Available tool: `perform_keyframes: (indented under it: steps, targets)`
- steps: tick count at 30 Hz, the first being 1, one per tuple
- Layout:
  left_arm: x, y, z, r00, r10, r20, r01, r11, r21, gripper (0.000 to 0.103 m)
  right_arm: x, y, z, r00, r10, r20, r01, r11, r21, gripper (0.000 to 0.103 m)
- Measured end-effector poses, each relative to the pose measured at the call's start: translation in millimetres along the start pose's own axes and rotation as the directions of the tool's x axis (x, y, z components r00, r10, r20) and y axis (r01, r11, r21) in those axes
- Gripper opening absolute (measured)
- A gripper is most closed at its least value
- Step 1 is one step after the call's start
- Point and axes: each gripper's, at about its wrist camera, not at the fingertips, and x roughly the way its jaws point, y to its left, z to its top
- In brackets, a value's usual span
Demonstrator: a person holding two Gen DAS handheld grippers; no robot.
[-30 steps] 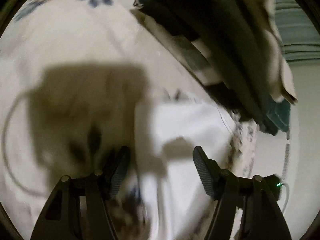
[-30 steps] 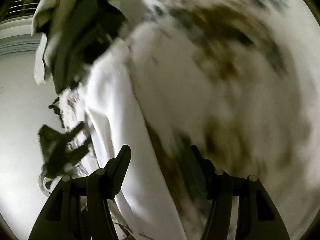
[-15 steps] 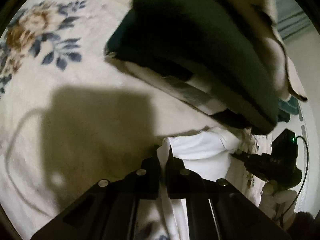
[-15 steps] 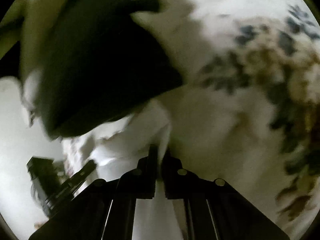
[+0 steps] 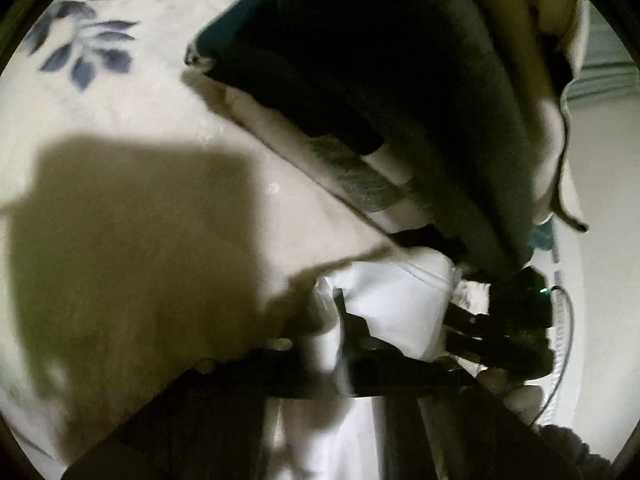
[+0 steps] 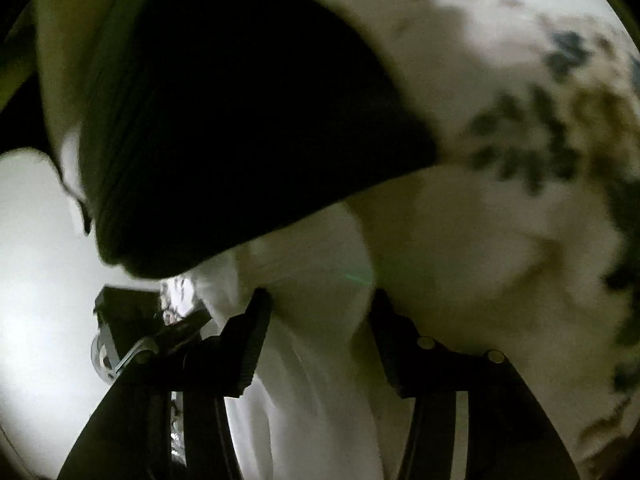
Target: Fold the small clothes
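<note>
White cloth [image 5: 396,312] lies on the floral bedspread [image 5: 140,112], below a dark stack of folded clothes [image 5: 380,92] at one o'clock. Left hand-held gripper [image 5: 336,320] is blurred, its jaws narrow and pinching the cloth's edge. Right hand-held gripper [image 6: 320,312] has its jaws wide apart, the white cloth [image 6: 316,280] lying between them, the stack [image 6: 240,128] at eleven o'clock.

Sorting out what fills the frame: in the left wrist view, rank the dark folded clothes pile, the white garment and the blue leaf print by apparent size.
1. dark folded clothes pile, largest
2. white garment
3. blue leaf print, smallest

The white garment lies nearest the camera, so its true size is unsure.
</note>
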Motion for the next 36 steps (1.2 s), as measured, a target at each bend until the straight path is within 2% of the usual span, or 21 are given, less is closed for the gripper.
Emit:
perform_keyframes:
  steps: [1, 3, 5, 11, 16, 20, 24, 26, 30, 31, 33, 34, 35, 36]
  targets:
    - [-2, -1, 1, 1.000, 0.002, 0.008, -0.002, 1.000, 0.010, 0.003, -1, 1, 1, 0.999, -0.039, 0.013, 0.039, 0.999, -0.012, 0.003]
    - [-5, 0, 2, 1.000, 0.022, 0.016, -0.023, 0.999, 0.025, 0.002, -11, -4, 2, 0.995, -0.072, 0.064, 0.072, 0.997, 0.003, 0.003]
    - [-14, 3, 2, 1.000, 0.012, 0.011, -0.013, 1.000, 0.025, 0.003, -16, -10, 3, 0.992, -0.093, 0.081, 0.092, 0.996, 0.020, 0.003]
    - [-22, -18, 4, 0.999, -0.006, 0.034, 0.004, 0.998, 0.069, 0.002, -23, 6, -8, 0.993, -0.065, 0.103, 0.065, 0.998, -0.002, 0.003]
    - [-44, -55, -12, 0.997, -0.013, 0.080, -0.001, 0.986, 0.168, 0.002, -57, 19, -24, 0.991, -0.019, 0.133, 0.026, 0.998, -0.056, 0.003]
    - [-69, -85, -38, 0.994, -0.004, 0.112, -0.025, 0.966, 0.258, 0.003, -89, 24, -56, 0.987, 0.008, 0.158, 0.008, 0.995, -0.098, 0.003]
    - [-98, -111, -78, 0.991, 0.012, 0.131, -0.057, 0.938, 0.342, 0.003, -107, 28, -95, 0.984, 0.000, 0.177, 0.027, 0.989, -0.145, 0.003]
    - [-114, -116, -98, 0.990, 0.025, 0.142, -0.076, 0.925, 0.372, 0.003, -108, 38, -120, 0.984, -0.007, 0.176, 0.038, 0.984, -0.173, 0.003]
    - [-130, -112, -142, 0.991, 0.060, 0.116, -0.100, 0.922, 0.375, 0.007, -120, 50, -176, 0.991, -0.030, 0.132, 0.063, 0.966, -0.252, 0.004]
    - [-134, -108, -154, 0.992, 0.072, 0.104, -0.105, 0.926, 0.363, 0.009, -115, 57, -195, 0.994, -0.036, 0.106, 0.064, 0.961, -0.268, 0.004]
    - [-137, -96, -183, 0.991, 0.119, 0.065, -0.133, 0.940, 0.314, 0.034, -111, 55, -229, 0.997, -0.076, 0.030, 0.081, 0.953, -0.291, 0.004]
    - [-141, -86, -201, 0.992, 0.126, 0.034, -0.130, 0.950, 0.286, 0.041, -112, 52, -244, 0.996, -0.092, -0.017, 0.082, 0.951, -0.299, 0.005]
    - [-144, -79, -214, 0.992, 0.127, 0.009, -0.125, 0.956, 0.265, 0.052, -111, 49, -257, 0.992, -0.107, -0.064, 0.083, 0.950, -0.302, 0.006]
    - [-150, -66, -235, 0.989, 0.143, -0.027, -0.134, 0.966, 0.224, 0.054, -112, 43, -271, 0.985, -0.134, -0.110, 0.095, 0.948, -0.304, 0.013]
